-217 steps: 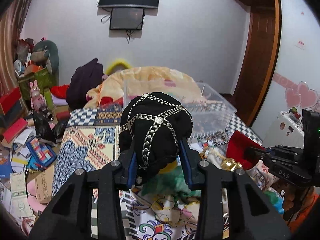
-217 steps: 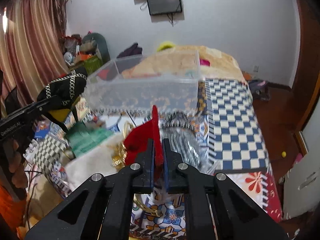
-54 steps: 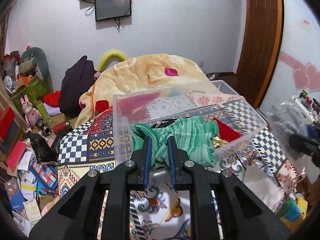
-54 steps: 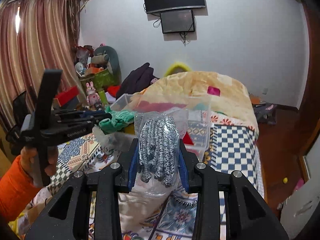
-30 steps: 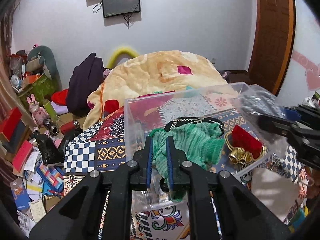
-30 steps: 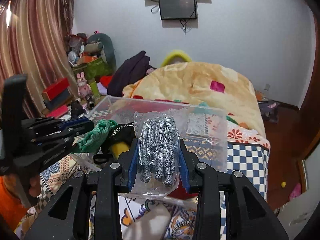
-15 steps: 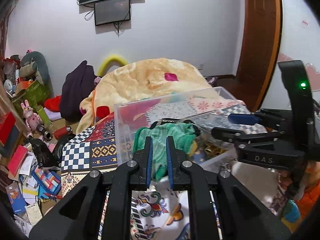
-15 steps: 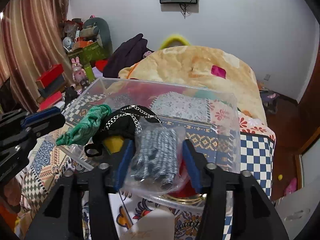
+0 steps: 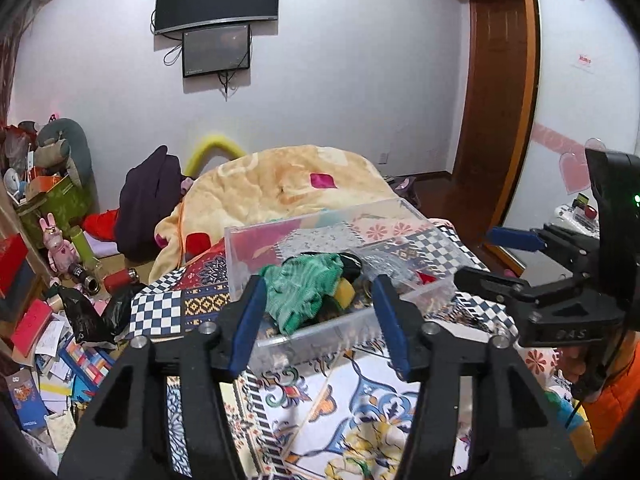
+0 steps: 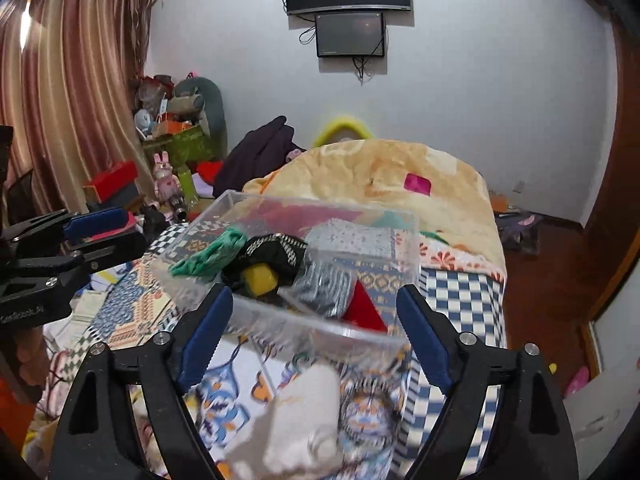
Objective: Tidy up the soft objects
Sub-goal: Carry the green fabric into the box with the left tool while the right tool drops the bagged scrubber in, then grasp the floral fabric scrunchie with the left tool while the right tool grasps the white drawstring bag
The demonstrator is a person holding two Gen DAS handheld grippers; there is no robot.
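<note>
A clear plastic box (image 9: pixel 248 236) (image 10: pixel 406 220) stands on the patterned bedspread. In it lie a green knitted cloth (image 9: pixel 304 288) (image 10: pixel 212 254), a black chain-trimmed piece (image 10: pixel 276 252) with a yellow part (image 10: pixel 260 278), a bagged grey knit item (image 10: pixel 326 288) and a red item (image 10: pixel 362 312). My left gripper (image 9: pixel 318 314) is open and empty just in front of the box. My right gripper (image 10: pixel 312 340) is open and empty, at the box's near rim. A white rolled cloth (image 10: pixel 300 420) lies on the bed below the right gripper.
A yellow-orange blanket (image 9: pixel 288 188) is heaped behind the box. A dark purple garment (image 9: pixel 148 196) lies at the bed's head. Cluttered boxes, toys and papers (image 9: pixel 44 280) fill the floor to the left. A wooden door (image 9: pixel 496 120) is at the right.
My left gripper has opened and let go of the green cloth, which now lies in the box. My right gripper has released the bagged grey knit item into the box and drawn back.
</note>
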